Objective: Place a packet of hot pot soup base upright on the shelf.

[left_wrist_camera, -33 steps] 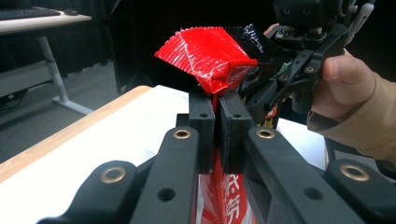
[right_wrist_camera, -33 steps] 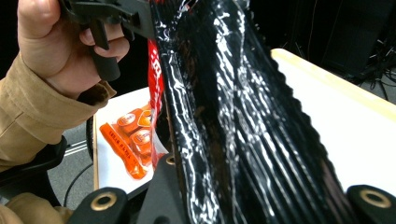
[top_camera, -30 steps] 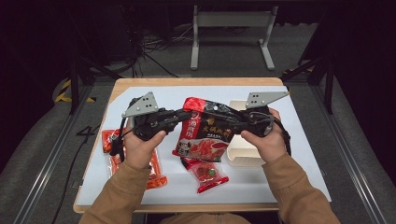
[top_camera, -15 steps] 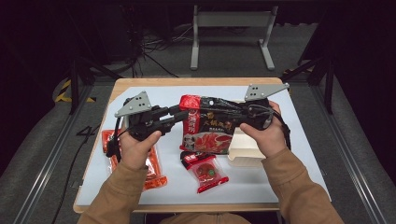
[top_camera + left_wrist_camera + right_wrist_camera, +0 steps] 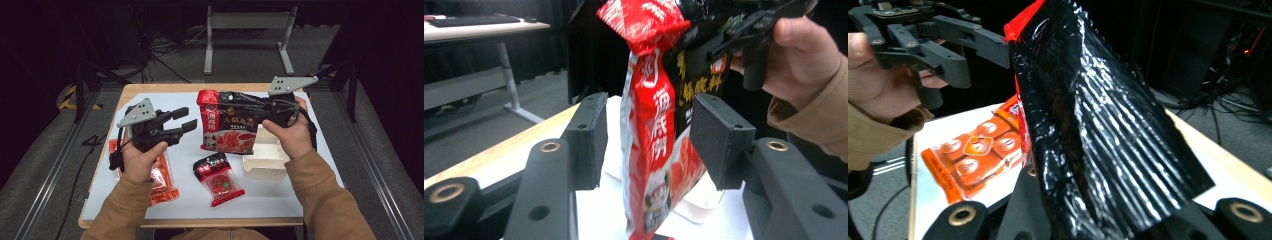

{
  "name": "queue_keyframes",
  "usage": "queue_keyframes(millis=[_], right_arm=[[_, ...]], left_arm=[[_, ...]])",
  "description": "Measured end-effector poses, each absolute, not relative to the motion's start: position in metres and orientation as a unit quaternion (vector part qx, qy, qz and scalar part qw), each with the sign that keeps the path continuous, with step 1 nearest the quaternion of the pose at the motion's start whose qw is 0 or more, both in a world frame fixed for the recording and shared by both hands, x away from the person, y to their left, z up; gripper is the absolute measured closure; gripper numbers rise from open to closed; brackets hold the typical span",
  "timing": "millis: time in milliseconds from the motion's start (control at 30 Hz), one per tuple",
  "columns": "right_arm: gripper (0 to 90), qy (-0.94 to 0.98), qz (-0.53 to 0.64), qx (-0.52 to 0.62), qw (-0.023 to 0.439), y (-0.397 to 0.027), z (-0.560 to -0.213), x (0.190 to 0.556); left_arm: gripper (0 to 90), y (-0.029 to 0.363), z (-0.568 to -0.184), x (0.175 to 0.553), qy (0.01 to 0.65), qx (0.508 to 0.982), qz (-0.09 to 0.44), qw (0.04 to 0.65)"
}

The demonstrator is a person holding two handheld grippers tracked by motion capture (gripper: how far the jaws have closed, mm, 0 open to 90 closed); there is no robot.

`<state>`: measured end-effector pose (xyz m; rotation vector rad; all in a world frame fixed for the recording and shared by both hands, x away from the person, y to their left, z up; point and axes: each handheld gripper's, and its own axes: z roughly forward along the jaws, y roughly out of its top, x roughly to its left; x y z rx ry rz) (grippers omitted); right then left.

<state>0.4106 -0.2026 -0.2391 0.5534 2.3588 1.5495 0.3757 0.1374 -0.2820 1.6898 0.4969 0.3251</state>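
The large red-and-black pouch (image 5: 230, 122) hung above the worktop (image 5: 280, 200), clear of it, gripped along its right edge by the right tool (image 5: 267, 111), whose jaws were clamped tight on the foil. In the right gripper view the glossy black back of the pouch (image 5: 1098, 135) rose straight out of those jaws. The pouch stood roughly upright, its long axis running top to bottom, its printed face turned toward the person.

The left tool (image 5: 186, 124) had just been opening its jaws and no longer pressed on anything. In the left gripper view the pouch's red left edge (image 5: 649, 130) stood between the two pads with a gap on either side, though in the high view the tips seemed to sit just short of that edge, so how deep the edge lay between the jaws could not be settled. Either way the pouch lay directly ahead of the left tool, edge-on to its opening, and the right hand alone carried it.

Below, a small red sachet (image 5: 218, 177), a pale tray (image 5: 265, 160) and an orange packet (image 5: 162, 182) lay on the worktop. Any further move of the pouch would likely depend on the right tool.
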Motion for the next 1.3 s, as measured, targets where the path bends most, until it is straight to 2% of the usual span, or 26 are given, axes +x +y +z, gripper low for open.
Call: queue_keyframes(millis=[633,1300], right_arm=[[78.8,0.813,0.528,0.178,0.169,-0.231,-0.221,0.430],[78.8,0.807,0.530,0.172,0.194,-0.259,-0.221,0.458]], left_arm=[[45.0,0.148,-0.286,0.380,0.237,0.734,0.150,0.618],[42.6,0.166,-0.289,0.384,0.265,0.731,0.162,0.607]])
